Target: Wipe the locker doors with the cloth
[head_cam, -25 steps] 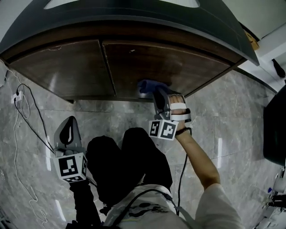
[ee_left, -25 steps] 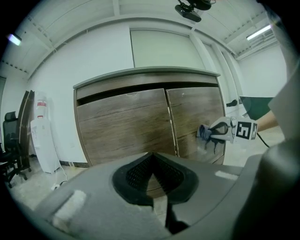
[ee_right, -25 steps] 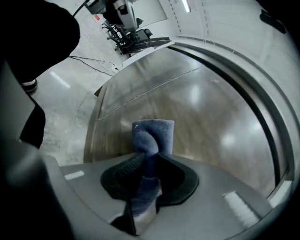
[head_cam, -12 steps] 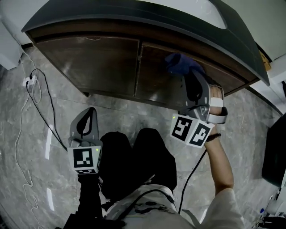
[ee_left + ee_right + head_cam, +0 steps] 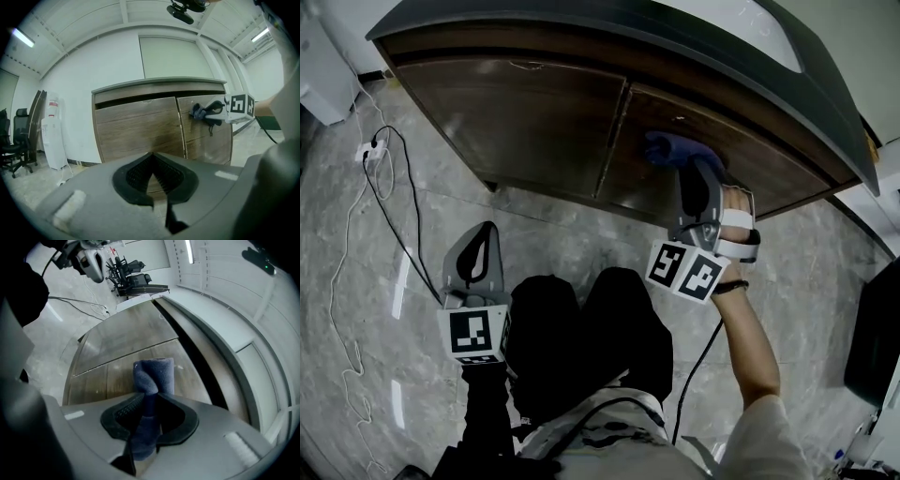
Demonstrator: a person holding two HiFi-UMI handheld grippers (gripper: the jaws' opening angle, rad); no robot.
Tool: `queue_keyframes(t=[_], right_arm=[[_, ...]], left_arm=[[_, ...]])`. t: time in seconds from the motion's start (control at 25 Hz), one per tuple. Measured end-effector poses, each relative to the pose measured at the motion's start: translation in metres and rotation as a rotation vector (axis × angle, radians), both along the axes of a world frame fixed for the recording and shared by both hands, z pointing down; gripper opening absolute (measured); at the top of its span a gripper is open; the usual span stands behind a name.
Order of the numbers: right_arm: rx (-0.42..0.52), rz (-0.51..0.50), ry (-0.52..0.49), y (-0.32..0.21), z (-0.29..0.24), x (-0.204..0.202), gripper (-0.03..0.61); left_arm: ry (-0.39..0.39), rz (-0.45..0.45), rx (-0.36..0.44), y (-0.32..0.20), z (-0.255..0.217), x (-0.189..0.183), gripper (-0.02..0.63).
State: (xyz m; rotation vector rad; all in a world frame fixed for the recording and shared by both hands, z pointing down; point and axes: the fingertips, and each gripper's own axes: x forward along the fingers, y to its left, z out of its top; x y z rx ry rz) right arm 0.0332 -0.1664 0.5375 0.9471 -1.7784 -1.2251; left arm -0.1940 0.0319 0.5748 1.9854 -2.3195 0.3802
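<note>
A dark wooden locker with two doors, the left door [image 5: 525, 117] and the right door [image 5: 727, 169], stands under a grey top. My right gripper [image 5: 689, 183] is shut on a blue cloth [image 5: 675, 150], whose bunched end presses against the upper part of the right door near the seam. In the right gripper view the cloth [image 5: 152, 380] sticks out between the jaws onto the door [image 5: 117, 362]. My left gripper [image 5: 473, 267] hangs low over the floor, away from the locker, its jaws shut with nothing between them. From the left gripper view the cloth [image 5: 200, 111] shows on the right door [image 5: 206, 136].
A white cable [image 5: 356, 244] and a black cable [image 5: 408, 216] trail over the grey marble floor [image 5: 581, 244] at the left. A white appliance [image 5: 52, 136] stands left of the locker, with office chairs [image 5: 16, 140] beyond it. The person's dark trousers [image 5: 581, 347] fill the lower middle.
The right gripper has carried the cloth up the right door and then a little left and down toward the seam. The head view has shifted. The left gripper has stayed low.
</note>
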Motion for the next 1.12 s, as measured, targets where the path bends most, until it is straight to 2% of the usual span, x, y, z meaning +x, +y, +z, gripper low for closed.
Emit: queue_keyframes(t=[0.4,0.76,0.96,1.12], right_arm=[[-0.186,-0.023,0.125,0.012,0.150,-0.029,0.087],[-0.307,-0.035,0.244,0.017,0.275,-0.046,0.087],[-0.344,-0.018,0.350,0.017,0.323,-0.048,0.087],[-0.360,-0.007,0.392,0.017,0.332,-0.051,0.087]], left_arm=[[-0.015,-0.045,-0.060,0.017,0.028,-0.020,0.003],[-0.007,-0.093,-0.096,0.025,0.044,-0.042,0.003],[-0.018,-0.092,-0.095,0.024,0.047,-0.047,0.003],[-0.015,-0.093,-0.099,0.025,0.051,-0.048,0.003]])
